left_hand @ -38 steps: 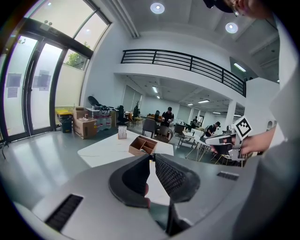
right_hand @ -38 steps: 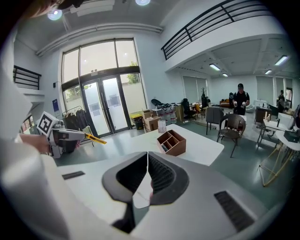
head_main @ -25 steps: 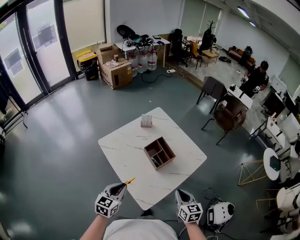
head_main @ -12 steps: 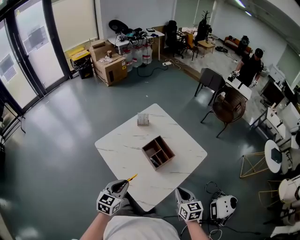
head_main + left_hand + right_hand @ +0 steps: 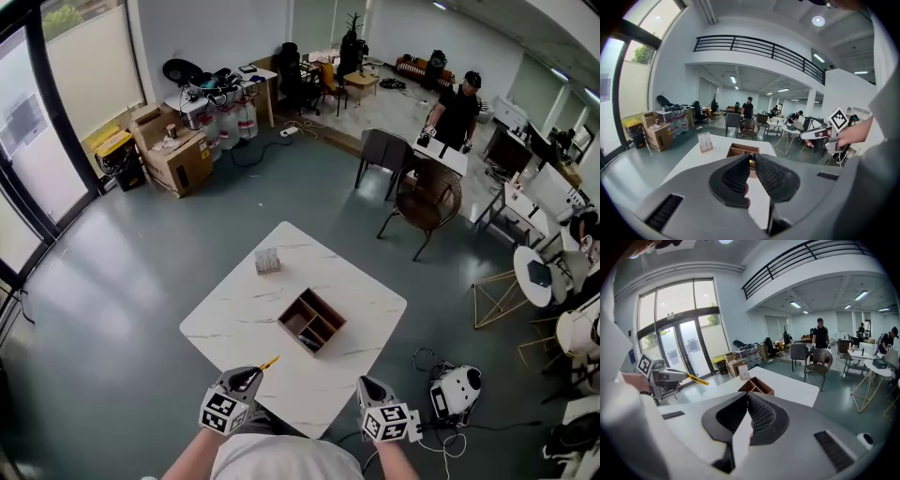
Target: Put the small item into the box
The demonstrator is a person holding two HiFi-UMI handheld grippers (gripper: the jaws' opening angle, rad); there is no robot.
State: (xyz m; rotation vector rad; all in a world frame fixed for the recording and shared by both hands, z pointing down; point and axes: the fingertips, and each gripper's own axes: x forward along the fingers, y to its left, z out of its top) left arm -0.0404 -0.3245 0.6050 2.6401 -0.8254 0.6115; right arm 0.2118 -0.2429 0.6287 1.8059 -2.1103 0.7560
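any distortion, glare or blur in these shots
Head view: edges bend, the window frame curves; the table is sharp. Left gripper view: strong fisheye, dark corners, the railing bows. Right gripper view: same fisheye, windows glare white, the yellow item is crisp.

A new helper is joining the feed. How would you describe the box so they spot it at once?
Find the white square table in the middle of the grey floor. The box sits near its centre: low, open-topped, brown, split into compartments. Its neighbour there, a small pale stand toward the far corner, is upright and not brown.
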